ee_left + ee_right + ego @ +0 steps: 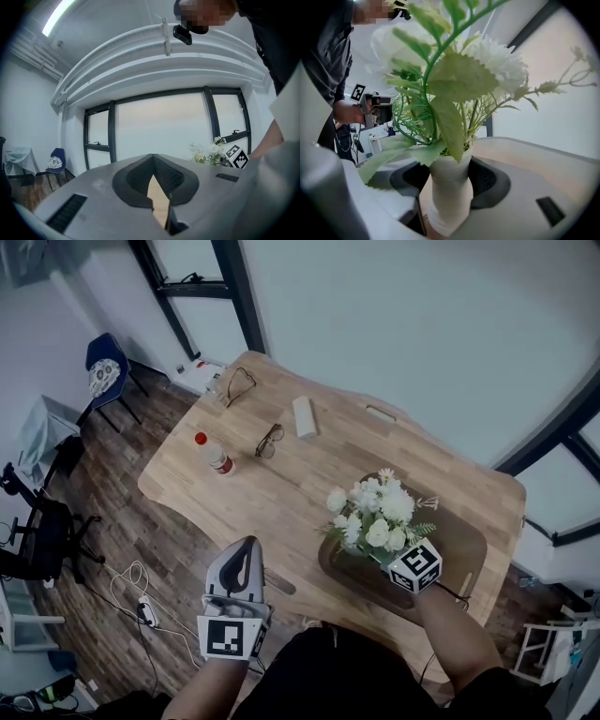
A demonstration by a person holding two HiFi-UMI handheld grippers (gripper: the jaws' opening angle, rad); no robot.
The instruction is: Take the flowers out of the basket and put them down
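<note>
The wooden desk (309, 484) fills the middle of your head view. The dark oval basket (466, 547) lies on it at 4 o'clock, close to the near edge.

The flowers (375, 514), a white bouquet with green leaves, are over the basket's 9 o'clock side, and your right arm reaches in to them from 6 o'clock.

Your right gripper (449, 180) has the bouquet's white wrapped stem between its fingers (488, 182). The dark pads sit against the wrap on both sides, so it is holding the flowers, with leaves and blooms standing up in front of its camera.

Your left gripper (247, 544) hovers off the desk's near edge at 7 o'clock, well apart from the basket. Its fingers (136, 180) are narrow, tips together, with only a sliver of desk showing through the gap and nothing between them.

1 clear bottle with a red cap (215, 455) lies on its side at 9 o'clock. A small white box (305, 416) sits at 12 o'clock. Just beside it, towards the bottle, lie 1 pair of glasses (270, 440).
</note>
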